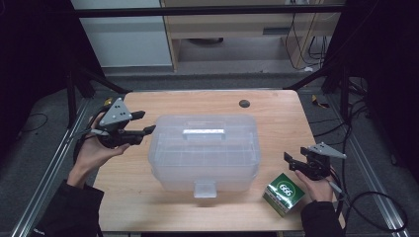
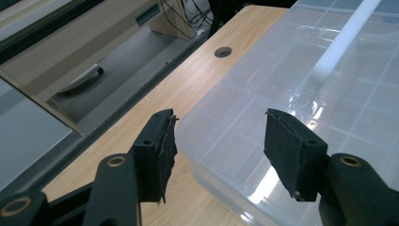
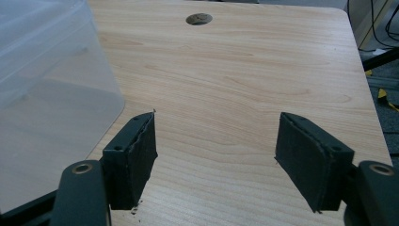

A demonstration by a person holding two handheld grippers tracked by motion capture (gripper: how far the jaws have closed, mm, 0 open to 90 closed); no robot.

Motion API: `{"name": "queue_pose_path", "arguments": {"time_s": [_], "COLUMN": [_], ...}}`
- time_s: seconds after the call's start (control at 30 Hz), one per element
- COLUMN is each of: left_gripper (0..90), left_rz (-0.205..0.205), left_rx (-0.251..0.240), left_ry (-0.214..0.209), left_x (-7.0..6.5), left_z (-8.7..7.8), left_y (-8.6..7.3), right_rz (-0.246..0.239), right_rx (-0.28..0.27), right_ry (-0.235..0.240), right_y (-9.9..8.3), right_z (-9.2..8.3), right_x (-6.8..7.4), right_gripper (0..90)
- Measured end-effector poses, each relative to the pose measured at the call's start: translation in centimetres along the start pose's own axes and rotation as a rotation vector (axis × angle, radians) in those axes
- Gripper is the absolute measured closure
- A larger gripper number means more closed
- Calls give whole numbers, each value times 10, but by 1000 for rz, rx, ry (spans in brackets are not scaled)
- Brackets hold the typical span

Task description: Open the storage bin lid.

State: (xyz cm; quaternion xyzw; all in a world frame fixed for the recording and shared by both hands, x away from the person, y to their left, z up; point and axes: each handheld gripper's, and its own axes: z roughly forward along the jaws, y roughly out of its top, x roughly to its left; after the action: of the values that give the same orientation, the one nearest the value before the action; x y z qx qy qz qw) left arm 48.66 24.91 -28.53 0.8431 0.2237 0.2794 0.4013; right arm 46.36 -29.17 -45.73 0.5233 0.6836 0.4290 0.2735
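Observation:
A clear plastic storage box [image 1: 204,150] with a white handle [image 1: 203,132] on its lid stands in the middle of the wooden table [image 1: 276,113]. My left gripper [image 1: 146,122] hovers at the box's left side, open, its jaws pointing at the lid's corner. In the left gripper view the gripper [image 2: 220,115] holds nothing and the box [image 2: 301,70] lies just beyond its jaws. My right gripper [image 1: 288,162] is open to the right of the box, beside a green carton [image 1: 284,193] marked 666. In the right gripper view the open gripper [image 3: 217,117] frames bare tabletop, with the box [image 3: 42,70] at the left.
A round cable hole [image 1: 244,103] sits near the table's far edge. The box's front latch [image 1: 204,189] faces the person. Black frame posts and cables stand off the table at both sides, and a wooden cabinet is behind.

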Motion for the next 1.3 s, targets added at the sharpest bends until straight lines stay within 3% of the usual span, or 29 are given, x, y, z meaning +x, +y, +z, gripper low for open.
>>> {"name": "queue_pose_path", "arguments": {"time_s": [0.47, 0.6, 0.77, 0.83, 1.17, 1.3], "left_gripper": [435, 435, 436, 436, 436, 438], "left_rz": [102, 130, 156, 186, 220, 254], "left_rx": [41, 56, 72, 78, 112, 132], "left_ry": [-50, -67, -73, -74, -82, -79], "left_x": [-19, -25, -30, -32, -42, -46], "left_z": [17, 22, 25, 28, 35, 39], "left_y": [15, 20, 24, 27, 32, 35], "right_rz": [15, -7, -20, -21, -22, -24], "right_rx": [-5, 4, 14, 14, 15, 19], "right_ry": [7, 8, 13, 16, 20, 17], "right_y": [2, 2, 1, 2, 2, 2], "right_z": [0, 1, 2, 2, 2, 2], "right_x": [2, 3, 5, 5, 5, 5], "right_gripper": [312, 319, 328, 331, 333, 330]}}
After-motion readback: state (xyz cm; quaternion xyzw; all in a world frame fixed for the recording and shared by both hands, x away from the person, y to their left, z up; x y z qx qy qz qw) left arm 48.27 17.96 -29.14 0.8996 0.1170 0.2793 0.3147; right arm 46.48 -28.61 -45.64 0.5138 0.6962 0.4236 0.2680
